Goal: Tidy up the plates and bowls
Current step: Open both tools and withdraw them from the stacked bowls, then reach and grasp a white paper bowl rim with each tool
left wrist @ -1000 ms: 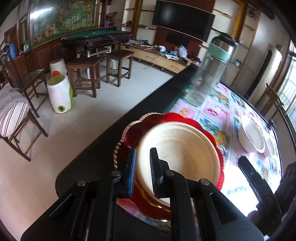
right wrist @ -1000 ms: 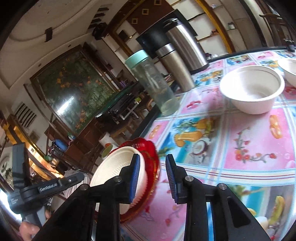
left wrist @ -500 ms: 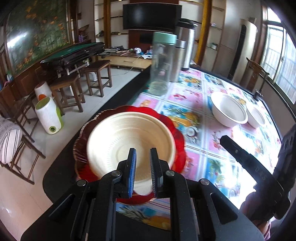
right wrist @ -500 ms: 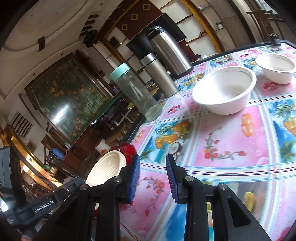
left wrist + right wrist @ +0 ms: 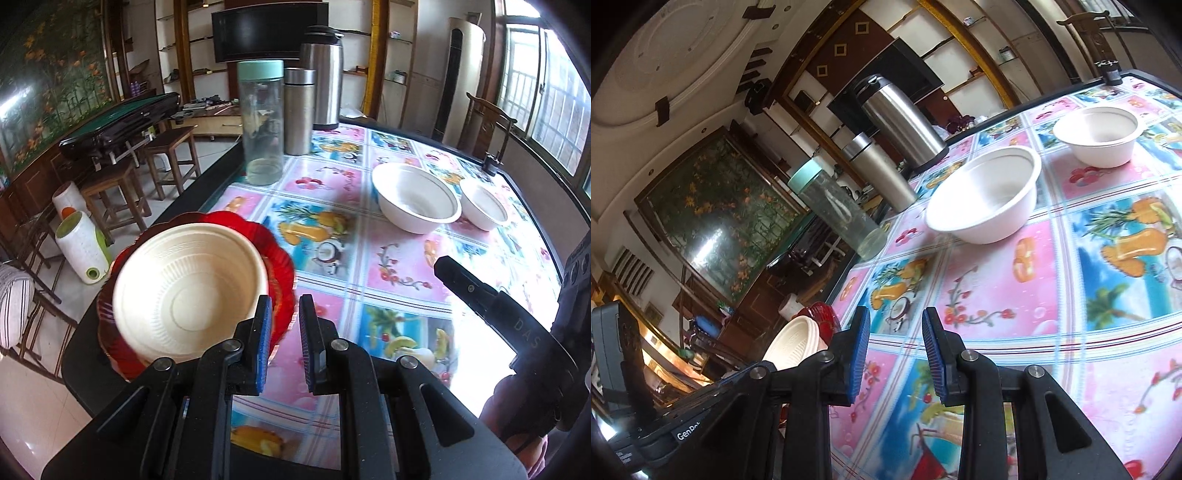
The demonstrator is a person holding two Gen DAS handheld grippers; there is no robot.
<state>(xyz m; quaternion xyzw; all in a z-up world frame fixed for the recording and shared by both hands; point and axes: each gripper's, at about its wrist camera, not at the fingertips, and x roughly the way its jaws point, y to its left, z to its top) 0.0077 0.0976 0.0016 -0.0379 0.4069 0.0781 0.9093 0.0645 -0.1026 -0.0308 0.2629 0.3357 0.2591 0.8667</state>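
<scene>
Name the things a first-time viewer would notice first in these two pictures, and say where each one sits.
The cream plate stacked on a red plate stands out at the table's near left edge, just left of the left gripper, whose jaws stand apart and empty. Two white bowls sit side by side on the bright fruit-print tablecloth farther right. Behind them, at the far edge, stand a clear jar and two steel flasks.

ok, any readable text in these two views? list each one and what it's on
"DAS": on the right gripper's black body, left wrist view.
"GenRob", cut off by a finger: on the left gripper's black body, right wrist view.
Small white print below it: too blurred to read.
Nothing legible on the bowls, bottle or flasks.
</scene>
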